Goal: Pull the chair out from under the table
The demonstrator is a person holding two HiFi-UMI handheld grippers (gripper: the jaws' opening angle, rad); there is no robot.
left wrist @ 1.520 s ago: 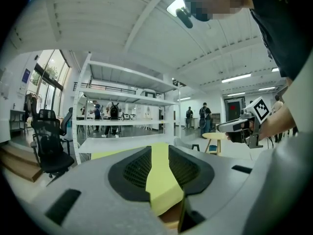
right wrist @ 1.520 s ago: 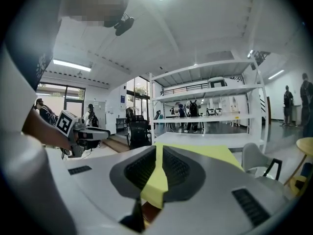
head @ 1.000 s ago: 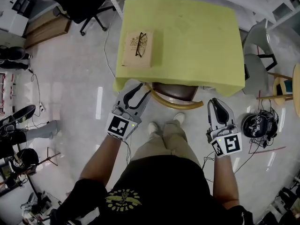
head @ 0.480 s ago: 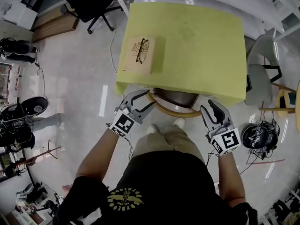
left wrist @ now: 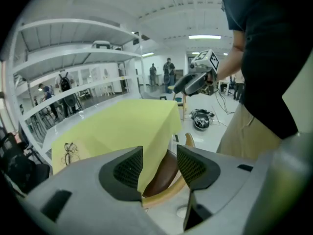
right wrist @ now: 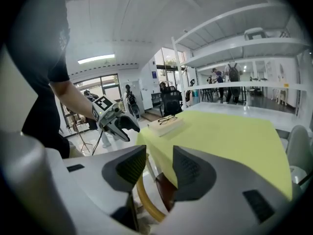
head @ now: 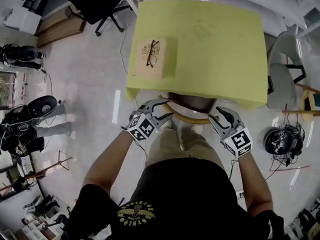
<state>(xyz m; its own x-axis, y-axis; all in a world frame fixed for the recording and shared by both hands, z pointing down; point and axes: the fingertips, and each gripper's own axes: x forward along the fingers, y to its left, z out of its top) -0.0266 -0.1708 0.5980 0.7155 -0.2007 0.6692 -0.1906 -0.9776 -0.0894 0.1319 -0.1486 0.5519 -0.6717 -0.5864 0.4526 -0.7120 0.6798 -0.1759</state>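
One chair [head: 192,104] stands tucked under the near edge of one table [head: 210,39], which carries one book [head: 150,64] and one pair of glasses [head: 151,50]. The hanging yellow cloth [head: 147,90] partly hides the chair. Two grippers, left [head: 166,110] and right [head: 216,117], have dropped to the chair since the earlier frame. Both pairs of fingers have just been opening and stand apart, apparently touching nothing.
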